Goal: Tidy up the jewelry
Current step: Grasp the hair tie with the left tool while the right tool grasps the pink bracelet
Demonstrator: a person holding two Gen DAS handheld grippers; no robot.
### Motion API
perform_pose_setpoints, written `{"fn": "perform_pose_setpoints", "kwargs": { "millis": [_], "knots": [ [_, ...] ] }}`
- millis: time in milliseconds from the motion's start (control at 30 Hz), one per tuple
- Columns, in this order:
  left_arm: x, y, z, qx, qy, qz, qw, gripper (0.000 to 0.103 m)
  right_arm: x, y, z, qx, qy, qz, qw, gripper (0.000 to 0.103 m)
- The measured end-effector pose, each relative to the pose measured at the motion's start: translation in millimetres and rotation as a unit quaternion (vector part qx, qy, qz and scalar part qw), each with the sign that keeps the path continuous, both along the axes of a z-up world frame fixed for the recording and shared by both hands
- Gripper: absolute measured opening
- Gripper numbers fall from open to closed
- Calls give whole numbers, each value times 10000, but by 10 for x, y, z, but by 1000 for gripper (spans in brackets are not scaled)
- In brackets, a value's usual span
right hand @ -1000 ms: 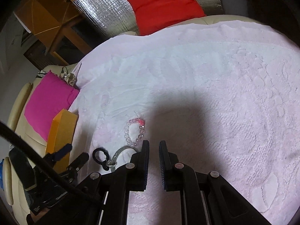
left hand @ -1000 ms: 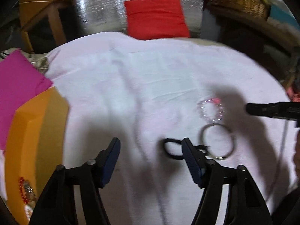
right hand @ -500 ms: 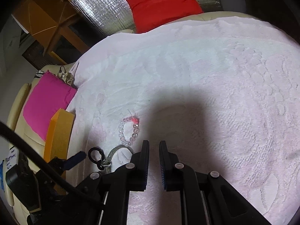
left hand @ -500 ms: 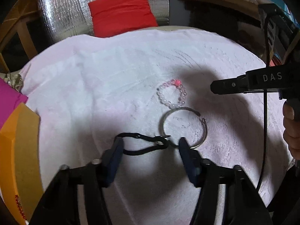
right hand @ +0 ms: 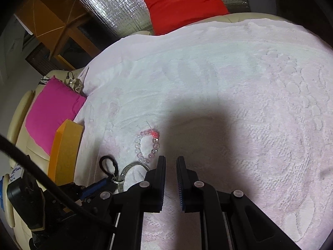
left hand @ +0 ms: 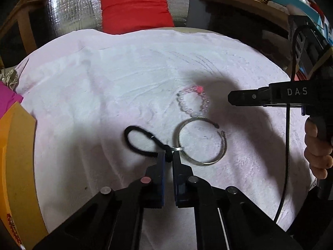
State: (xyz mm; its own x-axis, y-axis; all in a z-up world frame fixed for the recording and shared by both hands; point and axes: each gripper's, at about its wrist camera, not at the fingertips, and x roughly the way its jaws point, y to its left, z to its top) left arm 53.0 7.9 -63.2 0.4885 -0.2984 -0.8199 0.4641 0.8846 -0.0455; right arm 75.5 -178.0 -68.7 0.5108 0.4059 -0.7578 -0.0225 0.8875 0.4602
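Hair tie (left hand: 143, 141), left gripper (left hand: 168, 156) fingers now closed on it

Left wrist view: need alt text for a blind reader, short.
The left gripper is shut on a black cord loop where it meets a silver bangle, both on a pale pink towel. A clear bead bracelet lies just beyond the bangle. The right gripper reaches in from the right; an orange box sits at left.

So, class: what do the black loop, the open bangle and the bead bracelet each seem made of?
Black loop: matte, fuzzy surface, probably fabric-covered elastic.
Open bangle: shiny silver-grey band with glints, likely polished metal.
Bead bracelet: translucent, glossy pale beads, glass or plastic; one red-pink bead.
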Motion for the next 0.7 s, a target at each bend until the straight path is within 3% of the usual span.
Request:
{"fn": "perform_pose_setpoints", "kwargs": {
  "millis": [367,700],
  "knots": [
    [18,241,65,-53,-76,274,9996,6,165,167,-74,203,-56,225,9995,19],
    [50,221,22,221,-126,270,9993,6,272,409,-147,-454,-363,252,9980,21]
  ]
}}
